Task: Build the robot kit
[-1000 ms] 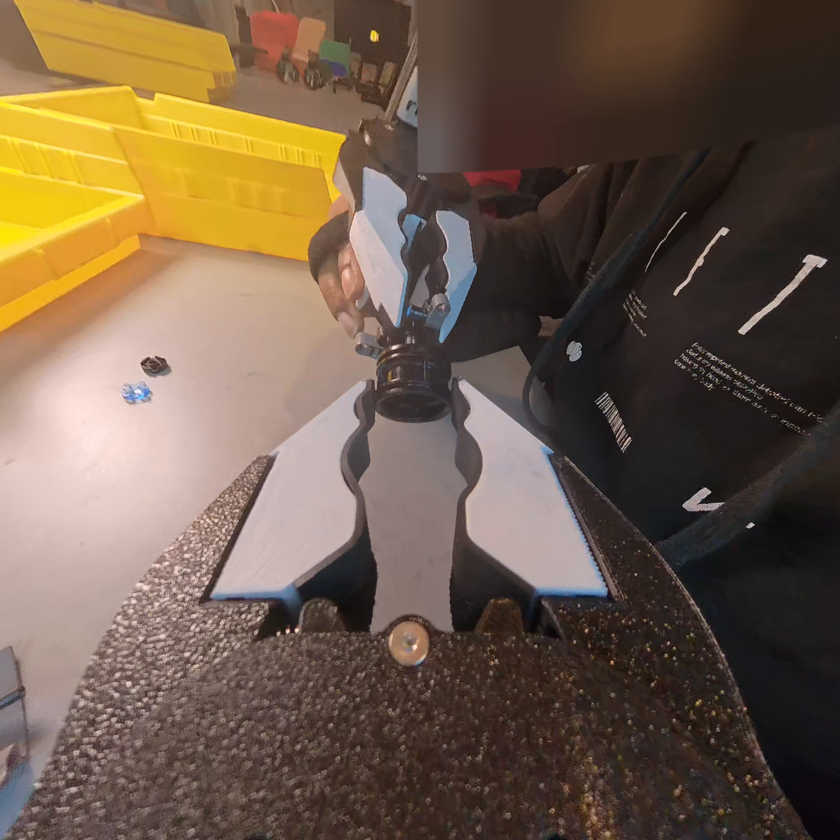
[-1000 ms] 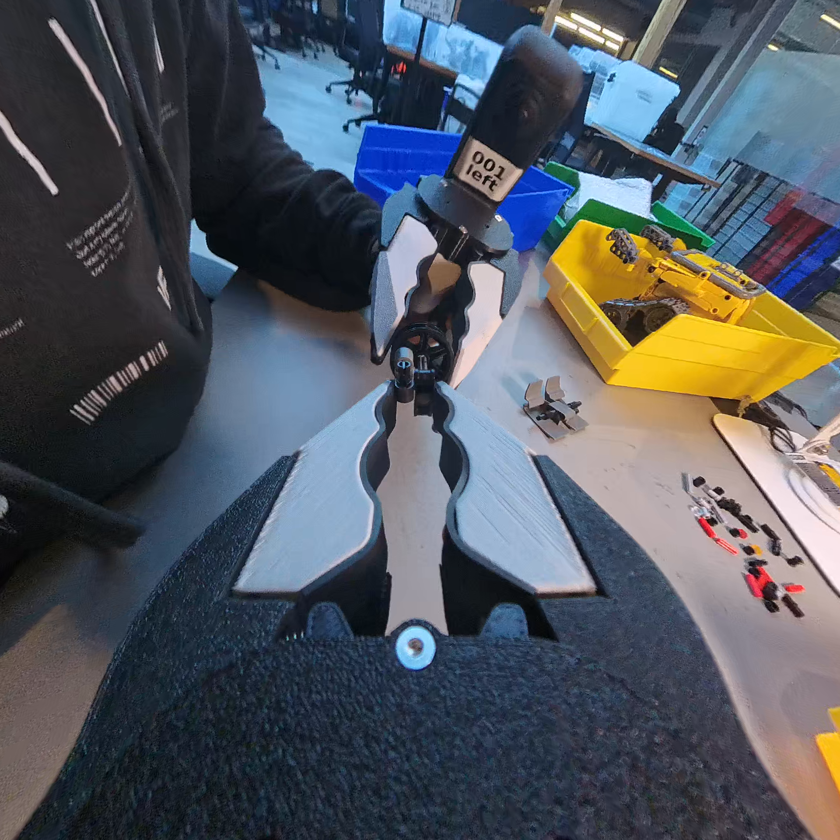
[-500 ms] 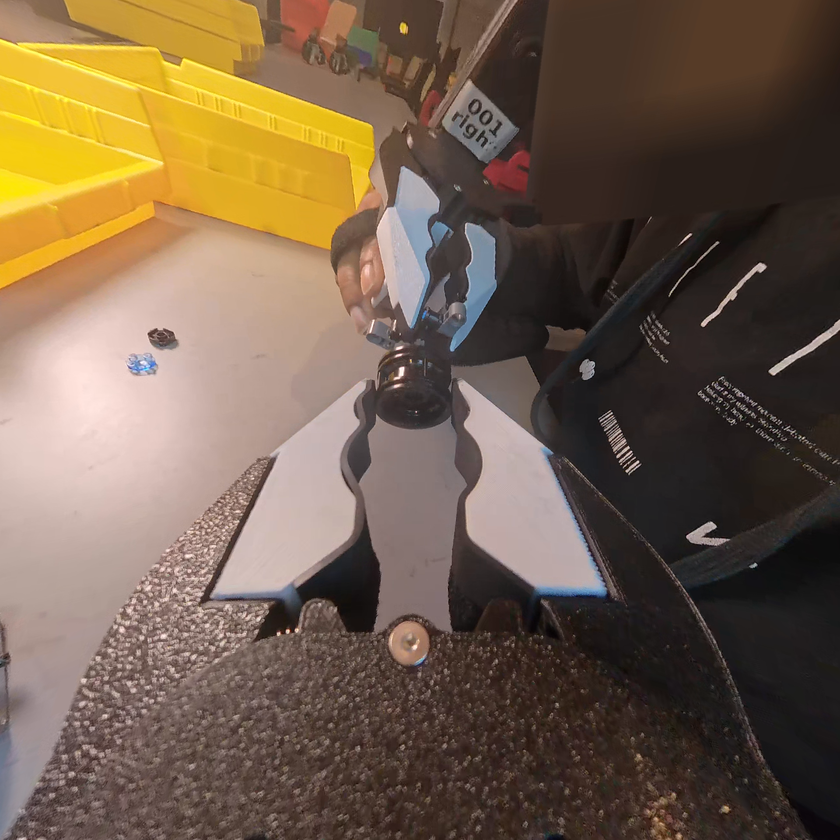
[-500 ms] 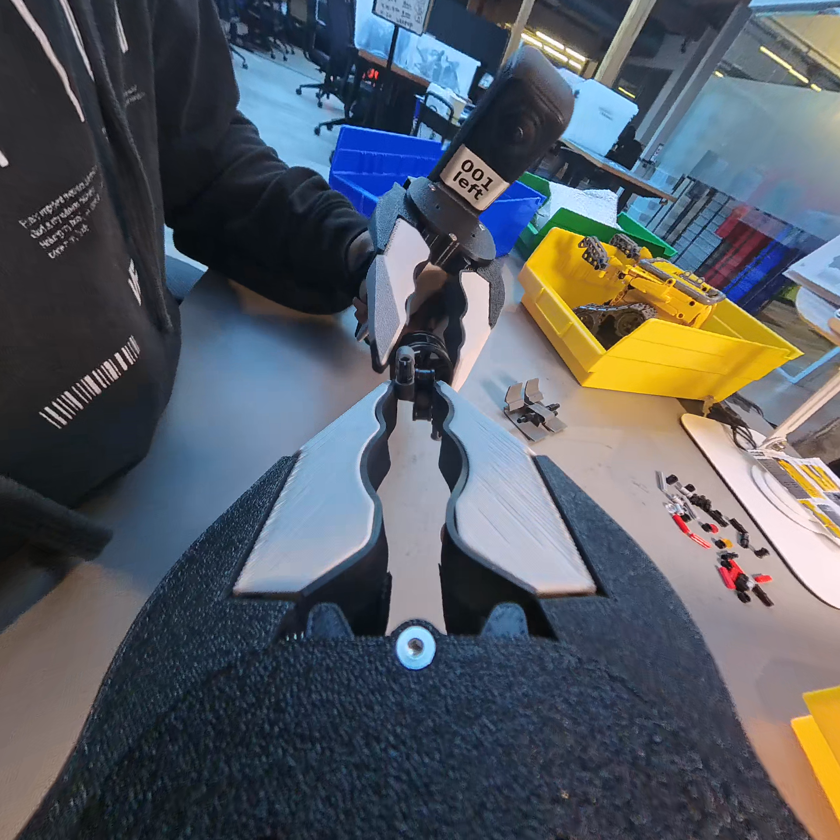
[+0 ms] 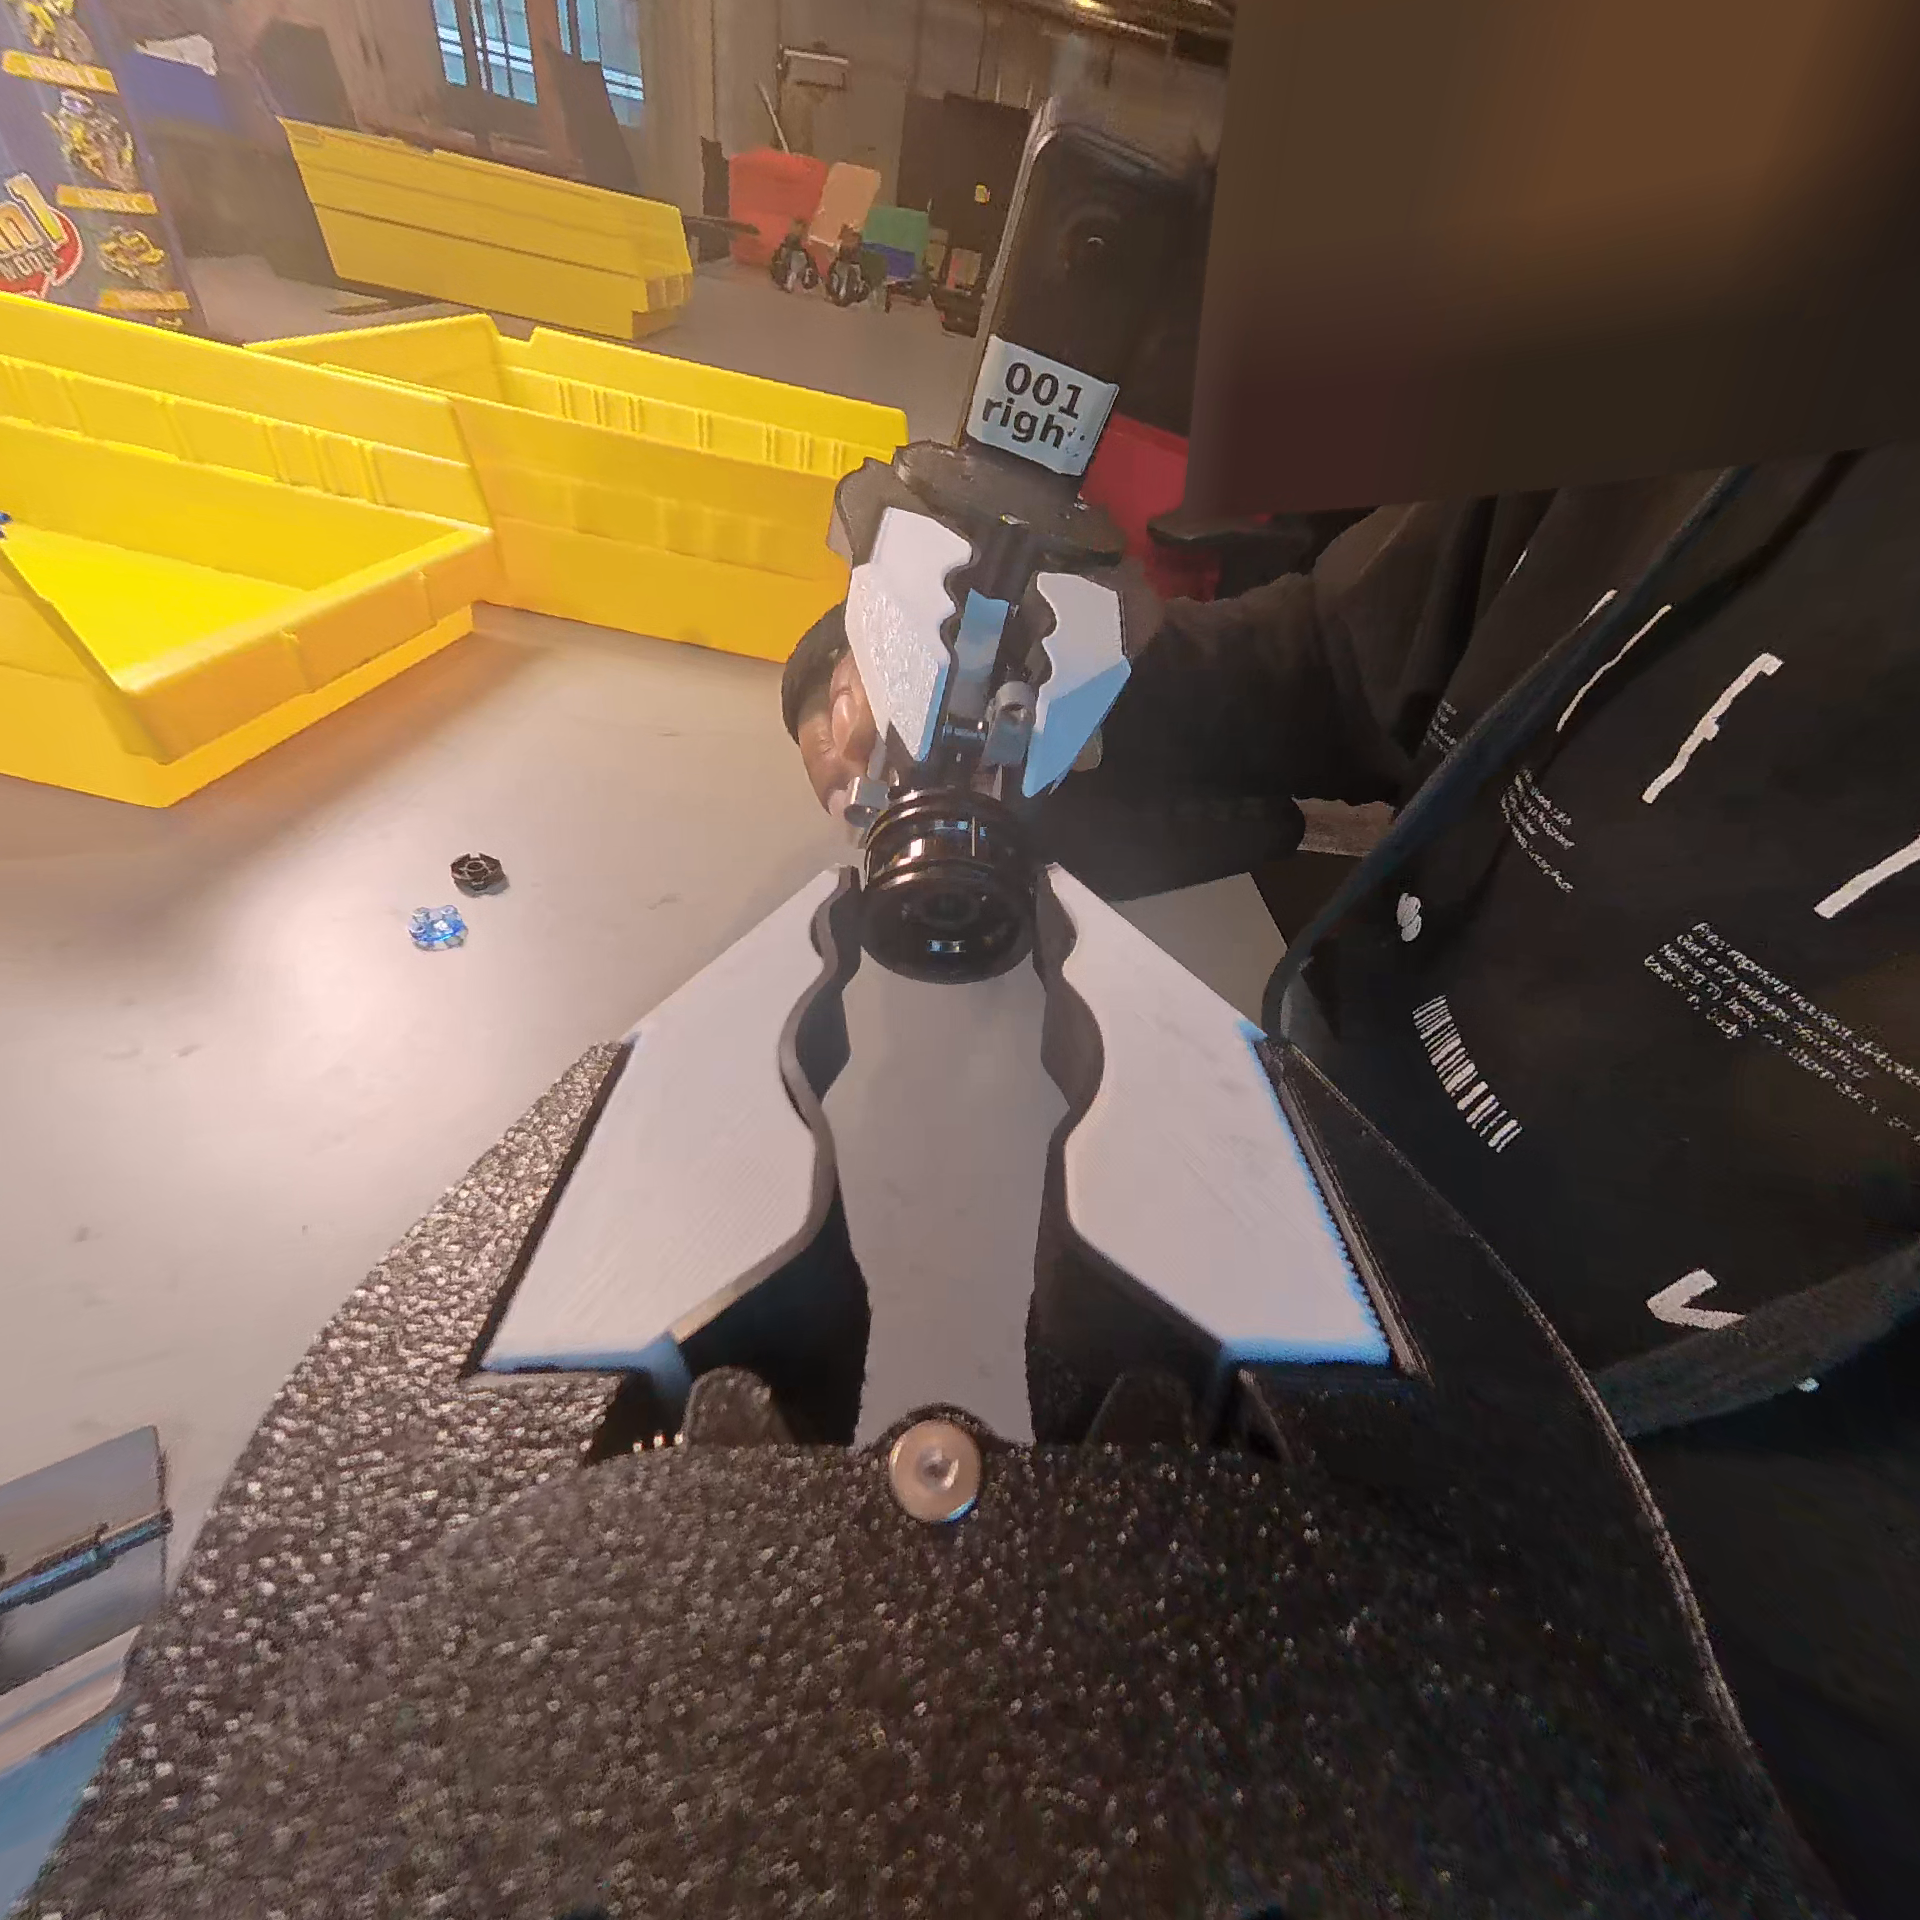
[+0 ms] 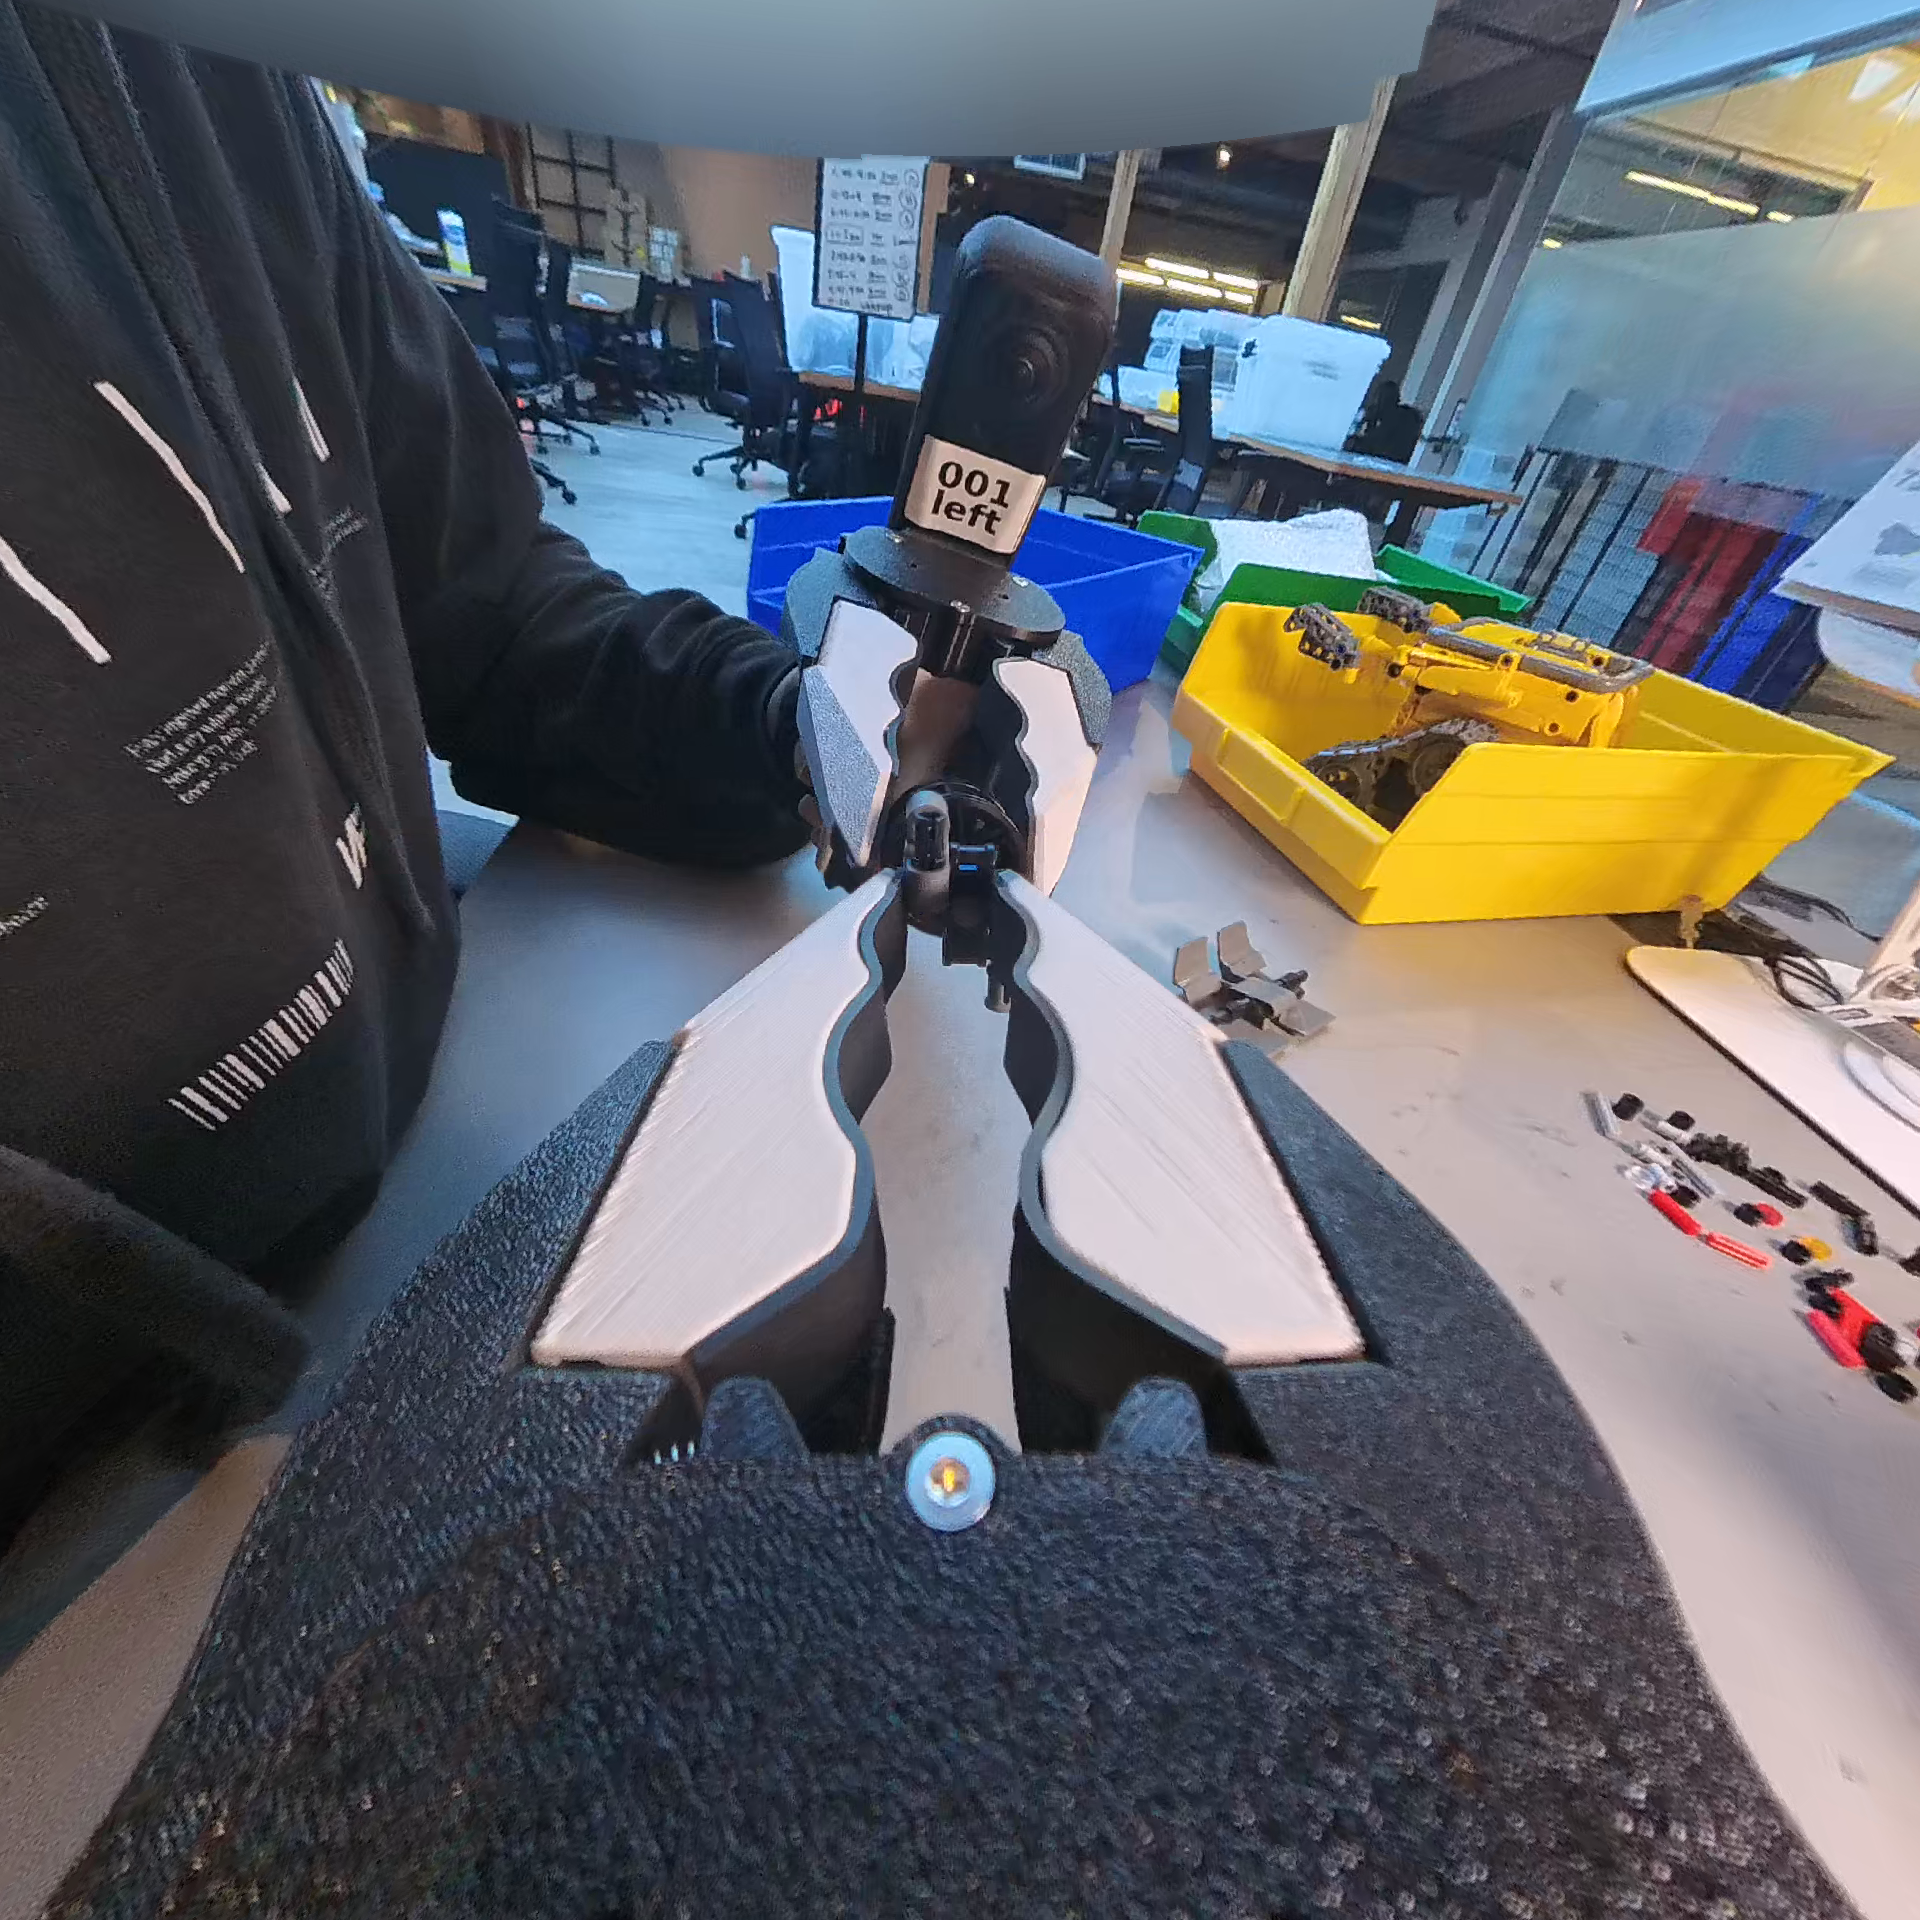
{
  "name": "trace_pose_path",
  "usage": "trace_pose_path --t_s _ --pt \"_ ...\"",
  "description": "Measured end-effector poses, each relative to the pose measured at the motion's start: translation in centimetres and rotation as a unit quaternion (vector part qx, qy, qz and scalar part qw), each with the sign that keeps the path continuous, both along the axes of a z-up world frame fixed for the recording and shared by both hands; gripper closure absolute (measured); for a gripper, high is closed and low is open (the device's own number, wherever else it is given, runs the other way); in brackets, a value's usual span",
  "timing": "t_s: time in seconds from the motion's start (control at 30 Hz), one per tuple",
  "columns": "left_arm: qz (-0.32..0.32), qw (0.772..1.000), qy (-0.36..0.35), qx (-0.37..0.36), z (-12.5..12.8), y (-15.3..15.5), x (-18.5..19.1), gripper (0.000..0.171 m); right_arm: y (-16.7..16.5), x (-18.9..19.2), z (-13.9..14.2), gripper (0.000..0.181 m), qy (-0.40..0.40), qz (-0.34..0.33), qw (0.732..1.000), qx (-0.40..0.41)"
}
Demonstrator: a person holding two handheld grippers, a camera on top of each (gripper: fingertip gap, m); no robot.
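Small loose parts [image 6: 1766,1216] at the table's right edge — too small to identify, partly cut off by the frame; grey flat object [image 5: 73,1538] at lower left — cropped, kind indeterminate.

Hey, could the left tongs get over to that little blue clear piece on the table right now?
Probably not as they stand: the left tongs are shut on a black wheel, which the right tongs meet. The blue piece lies in the open beside a black round piece.
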State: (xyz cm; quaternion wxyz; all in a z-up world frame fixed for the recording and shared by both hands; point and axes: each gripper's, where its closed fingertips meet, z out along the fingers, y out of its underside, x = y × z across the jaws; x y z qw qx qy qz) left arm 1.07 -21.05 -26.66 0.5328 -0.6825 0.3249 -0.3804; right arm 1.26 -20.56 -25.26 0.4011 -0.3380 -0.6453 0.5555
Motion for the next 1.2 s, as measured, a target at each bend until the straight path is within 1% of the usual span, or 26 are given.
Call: trace_pose_path --t_s 0.17,0.23,0.33,0.4,0.47,0.53,0.6,0.67,0.7,0.77,0.8,0.9,1.0,1.1,1.13,1.2 --pt "-0.009 1.000 -0.002 0.002 0.1 -0.5 0.4 0.139 -0.5 0.5 0.0 0.166 -0.004 0.027 0.999 -0.019" --pt "-0.001 1.000 0.005 0.015 0.3 -0.4 0.4 0.139 -0.5 0.4 0.1 0.166 -0.013 0.032 0.999 -0.042" --pt "0.030 0.996 0.056 0.069 0.2 0.0 0.2 0.139 -0.2 0.3 0.1 0.166 -0.037 0.044 0.992 -0.109" --pt "0.052 0.988 0.096 0.112 0.2 0.2 0.1 0.139 -0.1 0.3 0.2 0.166 -0.039 0.047 0.989 -0.133" --pt "0.063 0.984 0.106 0.128 0.5 0.3 0.1 0.139 0.0 0.3 0.4 0.166 -0.035 0.050 0.988 -0.140" --pt "0.050 0.993 0.065 0.088 0.8 0.2 0.2 0.140 0.0 0.3 0.4 0.167 -0.025 0.044 0.992 -0.116" --pt "0.027 0.999 -0.004 0.044 1.6 -0.2 0.3 0.140 -0.2 0.4 0.3 0.167 -0.016 0.042 0.995 -0.086" --pt "0.008 0.998 -0.058 0.012 2.6 -0.3 0.3 0.139 -0.5 0.3 -0.7 0.167 -0.025 0.038 0.998 -0.051" --pt "0.001 0.998 -0.067 0.008 2.9 -0.4 0.3 0.139 -0.8 0.2 -0.9 0.167 -0.023 0.037 0.998 -0.041" --pt "0.001 0.999 -0.046 0.027 3.0 -0.6 0.3 0.139 -0.7 0.4 0.5 0.167 0.003 0.043 0.995 -0.087" --pt "0.005 0.999 -0.031 0.035 2.8 -0.6 0.3 0.139 -0.5 0.4 1.0 0.167 0.010 0.047 0.994 -0.096" --pt "0.014 0.999 -0.029 0.038 2.5 -0.4 0.0 0.139 -0.4 0.0 1.0 0.167 0.010 0.039 0.996 -0.074" --pt "0.025 0.998 0.025 0.055 1.3 -0.3 0.2 0.139 -0.2 0.1 0.8 0.167 0.006 0.037 0.997 -0.074" --pt "0.033 0.995 0.079 0.057 -0.2 -0.1 0.4 0.139 0.0 0.3 -0.4 0.167 -0.025 0.038 0.999 -0.026" --pt "0.036 0.994 0.089 0.050 -0.7 0.0 0.5 0.139 0.1 0.4 -0.7 0.167 -0.032 0.035 0.999 -0.006" --pt "0.034 0.994 0.094 0.035 -1.3 0.2 0.9 0.139 0.1 0.5 -0.8 0.167 -0.040 0.037 0.999 0.007"
